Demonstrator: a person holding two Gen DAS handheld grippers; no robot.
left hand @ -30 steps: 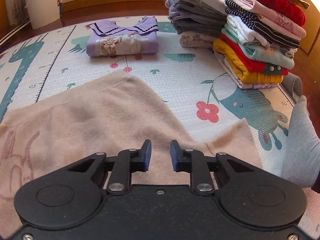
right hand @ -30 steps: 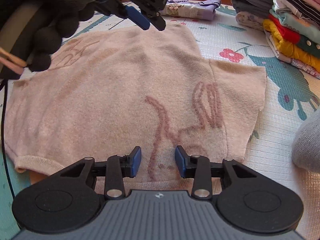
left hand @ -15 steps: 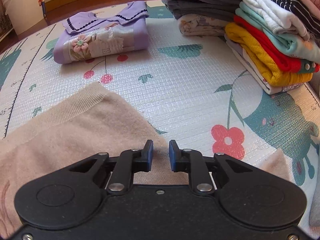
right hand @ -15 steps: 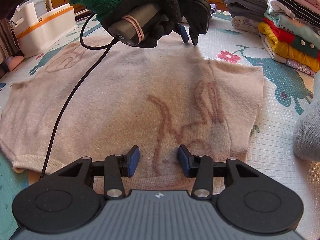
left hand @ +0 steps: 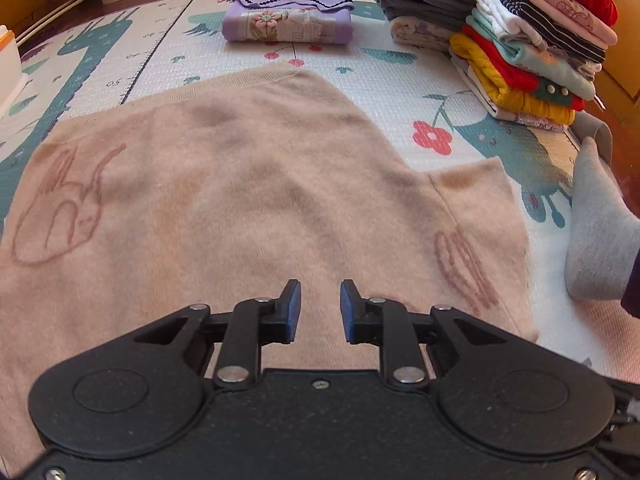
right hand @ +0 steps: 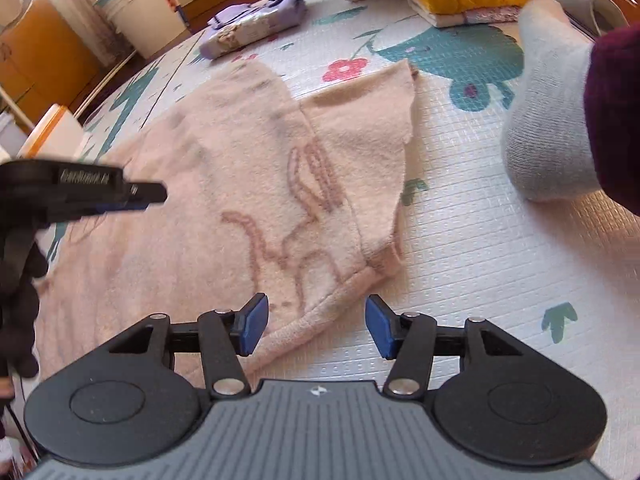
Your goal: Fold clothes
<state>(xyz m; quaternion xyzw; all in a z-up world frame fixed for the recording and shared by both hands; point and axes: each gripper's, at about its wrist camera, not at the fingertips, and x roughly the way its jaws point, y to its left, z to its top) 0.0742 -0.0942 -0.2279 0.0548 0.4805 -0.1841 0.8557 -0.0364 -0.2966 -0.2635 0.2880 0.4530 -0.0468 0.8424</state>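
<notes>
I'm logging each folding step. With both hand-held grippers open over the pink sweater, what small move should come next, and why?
Probably lower the right hand-held gripper and close on the pink sweater hem corner: its open jaws already straddle that ribbed edge, and the sweater lies flat, unfolded.

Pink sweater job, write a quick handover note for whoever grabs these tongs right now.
Left tongs: open, empty, over the pink sweater.
Right tongs: open, empty, at the sweater's hem corner near the short sleeve.
Sweater lies flat on the play mat, unfolded.
Done: purple top folded; stack of folded clothes behind.
Left: probably grip the hem, fold sleeves in, fold the body.
</notes>
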